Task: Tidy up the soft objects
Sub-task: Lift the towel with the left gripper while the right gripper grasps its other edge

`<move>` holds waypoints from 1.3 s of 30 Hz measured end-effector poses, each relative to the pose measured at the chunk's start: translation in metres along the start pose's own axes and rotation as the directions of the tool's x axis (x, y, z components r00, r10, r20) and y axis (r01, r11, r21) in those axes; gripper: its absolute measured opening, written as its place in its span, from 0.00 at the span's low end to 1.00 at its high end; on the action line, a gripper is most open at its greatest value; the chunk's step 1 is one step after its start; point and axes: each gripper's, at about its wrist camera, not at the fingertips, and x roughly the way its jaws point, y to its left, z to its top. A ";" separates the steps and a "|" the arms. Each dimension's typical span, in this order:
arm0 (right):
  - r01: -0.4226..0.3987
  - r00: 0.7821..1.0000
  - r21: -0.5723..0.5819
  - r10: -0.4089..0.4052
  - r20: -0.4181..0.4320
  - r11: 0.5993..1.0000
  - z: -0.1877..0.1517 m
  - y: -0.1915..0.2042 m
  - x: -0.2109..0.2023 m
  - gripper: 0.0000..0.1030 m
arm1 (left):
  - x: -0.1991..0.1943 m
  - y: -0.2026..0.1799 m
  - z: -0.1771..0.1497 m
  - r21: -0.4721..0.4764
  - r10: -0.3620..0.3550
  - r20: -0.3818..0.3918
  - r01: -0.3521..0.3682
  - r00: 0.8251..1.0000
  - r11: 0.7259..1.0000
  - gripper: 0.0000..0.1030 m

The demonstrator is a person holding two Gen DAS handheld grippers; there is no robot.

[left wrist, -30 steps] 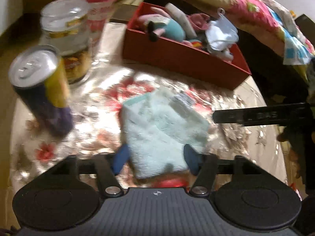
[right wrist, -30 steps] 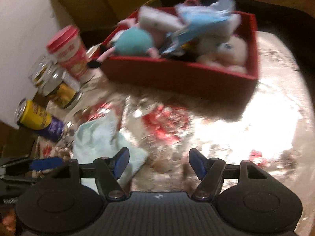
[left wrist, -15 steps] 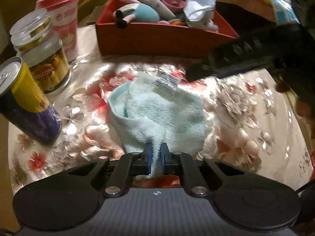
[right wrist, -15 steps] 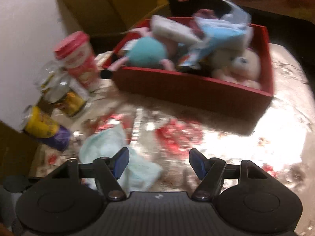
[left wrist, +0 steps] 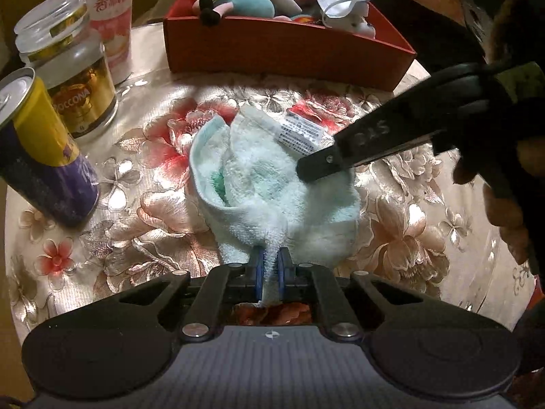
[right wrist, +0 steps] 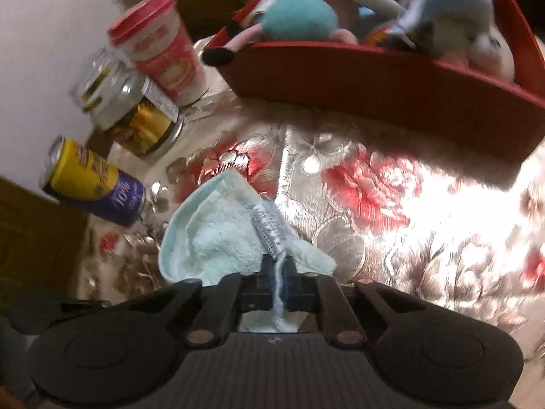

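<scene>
A pale mint towel (left wrist: 259, 177) lies crumpled on the flowered tablecloth, its white label (left wrist: 303, 131) turned up. My left gripper (left wrist: 270, 266) is shut on the towel's near edge, with a fold of cloth pinched between the blue pads. My right gripper (right wrist: 277, 272) has its jaws closing tight on the towel (right wrist: 218, 238) just below the label (right wrist: 270, 228), and a strip of cloth runs between its pads. In the left wrist view it reaches in from the right onto the far side of the towel. Behind stands a red box (left wrist: 272, 51) filled with plush toys and a face mask.
A yellow and purple can (left wrist: 37, 156), a glass jar (left wrist: 71, 78) and a pink lidded cup (left wrist: 109, 10) stand in a row at the left. A person's hand (left wrist: 504, 204) holds the right gripper. The red box (right wrist: 374, 81) spans the back of the table.
The left gripper shut on the towel's near edge and has held it since. The right gripper moved in over the towel and shut on it near the label.
</scene>
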 end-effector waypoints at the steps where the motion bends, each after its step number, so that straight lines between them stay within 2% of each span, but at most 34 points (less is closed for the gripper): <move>1: -0.009 1.000 0.002 0.009 0.003 1.000 -0.001 -0.001 -0.003 0.00 | -0.001 0.000 0.001 -0.002 -0.002 0.000 0.002 1.000 1.000 0.04; 5: -0.048 0.998 0.012 0.048 0.042 0.999 0.000 0.003 -0.019 0.00 | -0.007 -0.001 0.005 0.003 -0.003 0.024 0.003 1.000 1.000 0.02; 9: -0.090 0.990 0.028 0.086 0.116 0.996 0.006 0.003 -0.042 0.00 | -0.021 0.004 0.017 -0.020 -0.006 0.083 0.008 0.997 1.000 0.02; 15: -0.123 0.967 0.053 0.108 0.231 0.991 0.016 -0.002 -0.078 0.00 | -0.038 0.008 0.042 -0.054 -0.007 0.170 0.016 0.985 0.998 0.01; 19: -0.131 0.946 0.046 0.111 0.303 0.990 0.021 -0.002 -0.100 0.00 | -0.053 0.005 0.058 -0.057 -0.011 0.241 0.025 0.971 0.998 0.01; 23: -0.119 0.927 0.032 0.099 0.363 0.992 0.026 -0.002 -0.119 0.00 | -0.062 0.002 0.077 -0.043 0.006 0.292 0.007 0.956 0.999 0.01; 28: -0.070 0.914 0.025 0.054 0.402 0.997 0.032 -0.002 -0.129 0.00 | -0.071 0.003 0.094 -0.054 0.018 0.334 0.000 0.942 0.999 0.01; 39: -0.054 0.879 -0.005 0.050 0.475 0.999 0.034 0.002 -0.145 0.00 | -0.081 -0.001 0.116 -0.042 0.001 0.388 0.016 0.922 0.999 0.01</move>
